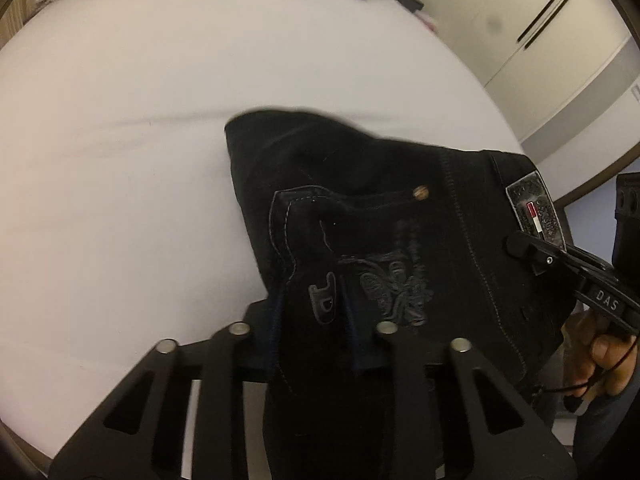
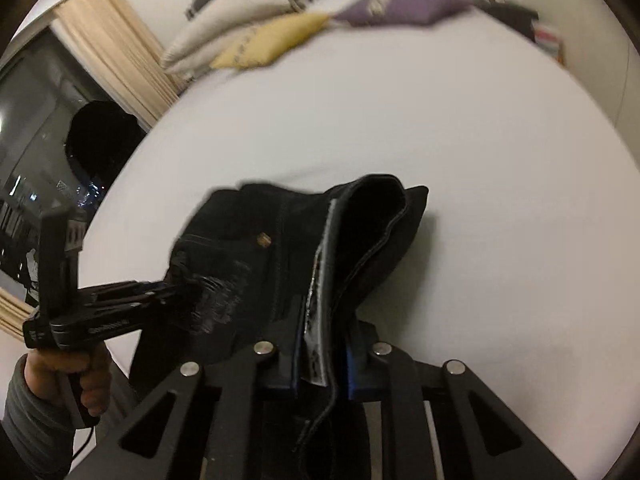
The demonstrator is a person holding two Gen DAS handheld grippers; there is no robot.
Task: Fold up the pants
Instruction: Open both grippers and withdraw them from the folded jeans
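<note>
The black denim pants (image 1: 360,216), folded into a thick bundle, hang pinched between both grippers above the white bed sheet (image 1: 120,160). In the left wrist view the left gripper (image 1: 312,332) has its two fingers drawn close together on the near edge of the fabric, with the embroidered back pocket and its grey stitching rising straight ahead of the fingertips and a small brass rivet (image 1: 420,193) farther forward. The cloth fills the narrow gap between the fingers and drapes down behind them toward the camera. To the right of these fingers, the right gripper (image 1: 524,246) reaches in from the side and clamps the waistband just below the grey leather brand patch (image 1: 536,208).

In the right wrist view the right gripper (image 2: 320,364) is likewise nearly closed, its blue-padded fingers (image 2: 358,376) squeezing the waistband edge, the patch seen edge-on between them. The folded bulk of the pants (image 2: 360,232) extends forward and slightly right from the fingertips, its far end close over the sheet. Off to the left of the fingers, the left gripper (image 2: 172,292) grips the pocket side of the same bundle.

Beyond the pants, at the far end of the bed, lie a yellow pillow (image 2: 272,40) and a purple cushion (image 2: 404,8).
</note>
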